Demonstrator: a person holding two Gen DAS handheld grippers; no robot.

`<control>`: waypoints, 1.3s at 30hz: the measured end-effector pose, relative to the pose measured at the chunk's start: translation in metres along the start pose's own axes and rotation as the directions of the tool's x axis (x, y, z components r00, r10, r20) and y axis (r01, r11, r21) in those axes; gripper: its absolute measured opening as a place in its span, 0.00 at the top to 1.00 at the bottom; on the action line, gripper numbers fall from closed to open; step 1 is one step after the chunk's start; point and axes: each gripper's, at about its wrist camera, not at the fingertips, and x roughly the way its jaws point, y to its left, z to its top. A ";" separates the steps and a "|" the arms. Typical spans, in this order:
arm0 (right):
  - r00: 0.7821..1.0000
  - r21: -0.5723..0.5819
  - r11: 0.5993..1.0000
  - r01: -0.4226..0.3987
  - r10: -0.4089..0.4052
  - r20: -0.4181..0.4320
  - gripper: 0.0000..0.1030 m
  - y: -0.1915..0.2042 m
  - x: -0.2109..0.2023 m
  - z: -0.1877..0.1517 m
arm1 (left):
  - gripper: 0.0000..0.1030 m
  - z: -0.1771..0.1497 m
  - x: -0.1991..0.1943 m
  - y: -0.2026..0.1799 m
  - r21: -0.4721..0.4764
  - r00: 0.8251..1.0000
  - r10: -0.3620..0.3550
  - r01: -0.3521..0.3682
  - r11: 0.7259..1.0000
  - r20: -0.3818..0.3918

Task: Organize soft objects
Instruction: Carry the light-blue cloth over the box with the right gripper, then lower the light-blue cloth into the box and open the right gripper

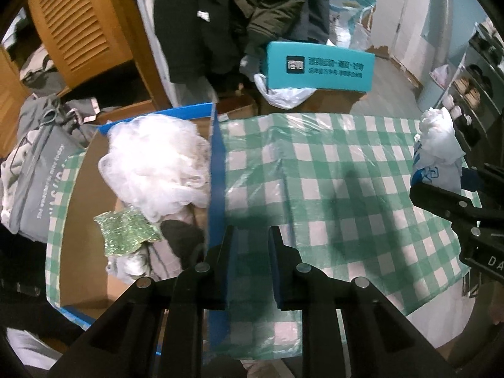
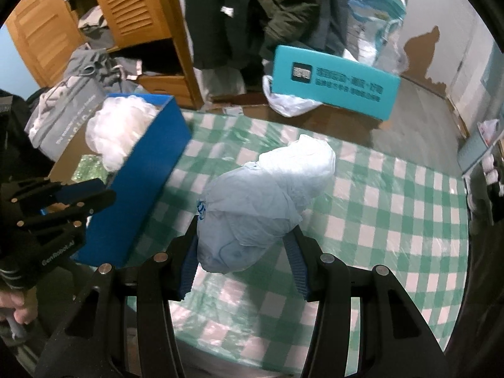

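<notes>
The right tongs (image 2: 242,252) hold a crumpled pale plastic bag (image 2: 264,201), bluish white with a bit of blue print on its left side; the blue pads press on it from both sides, and the bag hangs clear above the table (image 2: 393,220), which is covered by a green-and-white checked cloth under a shiny clear film. In the left wrist view the same bag (image 1: 438,151) shows at the far right edge, gripped in those tongs (image 1: 453,186). The left tongs (image 1: 252,252) stand narrow, with the blue side wall of the cardboard box (image 1: 217,170) running up along the left finger; it is hard to tell whether the pads actually pinch that wall or merely straddle it. The box (image 2: 138,182) sits on the left part of the table, blue outside and brown cardboard inside, and the left tongs (image 2: 78,195) hover at its near corner in the right wrist view. Inside the box lie a large white mesh bath puff (image 1: 157,163), a glittery green scouring cloth (image 1: 126,230) just in front of it, and some grey and dark fabric pieces (image 1: 176,245) beside that. Beyond the table stand a teal carton (image 1: 318,66) with dark print, a white plastic bag (image 1: 286,94) under it, dark hanging coats (image 1: 239,9), and a wooden louvred cabinet (image 1: 78,28) with grey clothes (image 1: 41,145) piled near it.
</notes>
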 end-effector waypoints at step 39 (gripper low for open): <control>0.974 -0.266 0.939 -0.219 0.197 -0.110 0.51 0.183 0.067 0.051 | 0.82 -0.051 -0.013 0.149 -0.278 0.993 0.118 -0.111 0.954 0.006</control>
